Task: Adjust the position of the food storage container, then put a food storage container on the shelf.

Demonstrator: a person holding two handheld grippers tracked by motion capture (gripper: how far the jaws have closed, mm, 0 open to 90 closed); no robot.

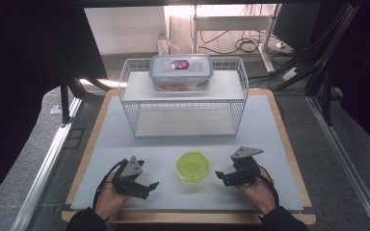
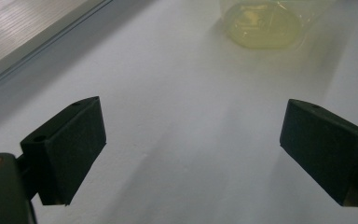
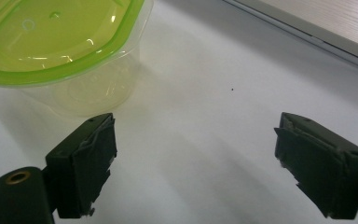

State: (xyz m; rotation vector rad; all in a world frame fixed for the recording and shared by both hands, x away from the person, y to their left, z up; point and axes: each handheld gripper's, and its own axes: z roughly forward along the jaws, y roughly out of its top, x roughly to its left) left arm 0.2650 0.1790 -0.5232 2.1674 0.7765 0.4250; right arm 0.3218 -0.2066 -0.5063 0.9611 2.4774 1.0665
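Note:
A small clear tub with a lime-green lid [image 1: 193, 166] stands on the white mat near the front, between both hands. My left gripper [image 1: 150, 188] rests low on the mat to its left, open, nothing between its jaws; the tub [image 2: 261, 25] shows blurred ahead of it. My right gripper [image 1: 220, 177] lies to the tub's right, open and empty, with the tub [image 3: 65, 46] just beyond its left jaw. On the top shelf of a white wire rack [image 1: 183, 96] sits a clear lidded box [image 1: 180, 72] with red contents and a blue-rimmed lid.
The mat [image 1: 270, 139] lies on a wooden board [image 1: 289, 144]. The rack's lower shelf [image 1: 185, 121] holds nothing. Metal frame rails [image 1: 48, 159] run along both sides of the table, and cables lie on the floor behind.

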